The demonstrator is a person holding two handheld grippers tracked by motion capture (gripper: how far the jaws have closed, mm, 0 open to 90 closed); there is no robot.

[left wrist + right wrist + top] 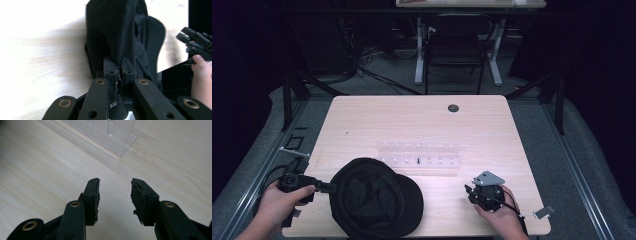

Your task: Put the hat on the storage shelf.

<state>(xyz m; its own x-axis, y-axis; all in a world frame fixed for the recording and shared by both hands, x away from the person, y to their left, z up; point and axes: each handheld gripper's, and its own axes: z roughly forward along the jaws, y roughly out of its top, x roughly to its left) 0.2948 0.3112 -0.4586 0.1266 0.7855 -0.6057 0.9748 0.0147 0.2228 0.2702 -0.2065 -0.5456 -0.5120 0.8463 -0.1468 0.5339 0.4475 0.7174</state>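
Note:
A black cap [374, 197] lies upside down on the near left part of the wooden table [412, 120], its hollow facing up and its brim toward the right. My left gripper [329, 188] is shut on the cap's left rim; in the left gripper view the black fabric [112, 32] rises from between the pinched jaws, gripper [119, 67]. My right gripper [469, 191] rests low at the near right of the table, held in a hand. Its jaws stand open over bare wood with nothing between them, gripper [115, 190].
A clear plastic rack [419, 157] with small pegs stands mid-table beyond the cap; its corner [117, 135] shows ahead of the right gripper. A dark round grommet [453, 108] sits near the far edge. A chair and desk legs stand beyond the table.

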